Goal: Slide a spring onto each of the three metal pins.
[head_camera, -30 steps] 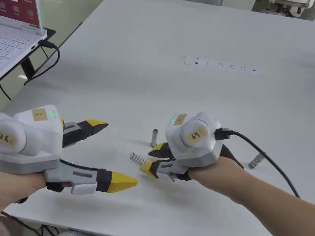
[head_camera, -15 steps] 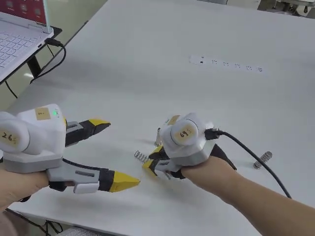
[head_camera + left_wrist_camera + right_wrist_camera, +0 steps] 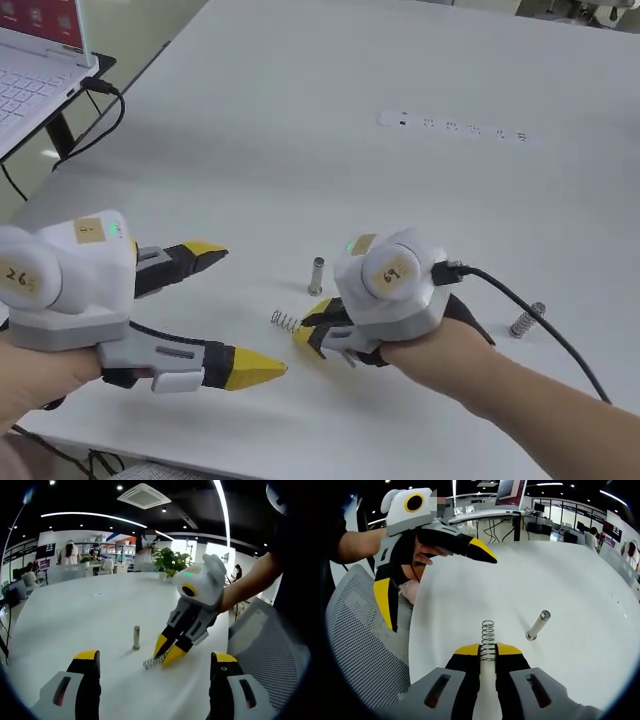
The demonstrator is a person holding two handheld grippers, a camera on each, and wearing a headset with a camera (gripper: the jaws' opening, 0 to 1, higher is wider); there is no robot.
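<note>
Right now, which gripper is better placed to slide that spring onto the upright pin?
Right. The right gripper is shut on one end of the spring, and the pin stands close by. The left gripper hangs open and empty, farther off.

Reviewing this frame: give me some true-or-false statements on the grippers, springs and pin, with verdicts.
1. The right gripper is shut on a spring. True.
2. The metal pin stands upright on the table. True.
3. The left gripper grips the pin. False: its jaws stand open, holding nothing.
4. A spring already sits on the pin. False: the pin is bare.
5. A second spring lies loose on the table. True.
</note>
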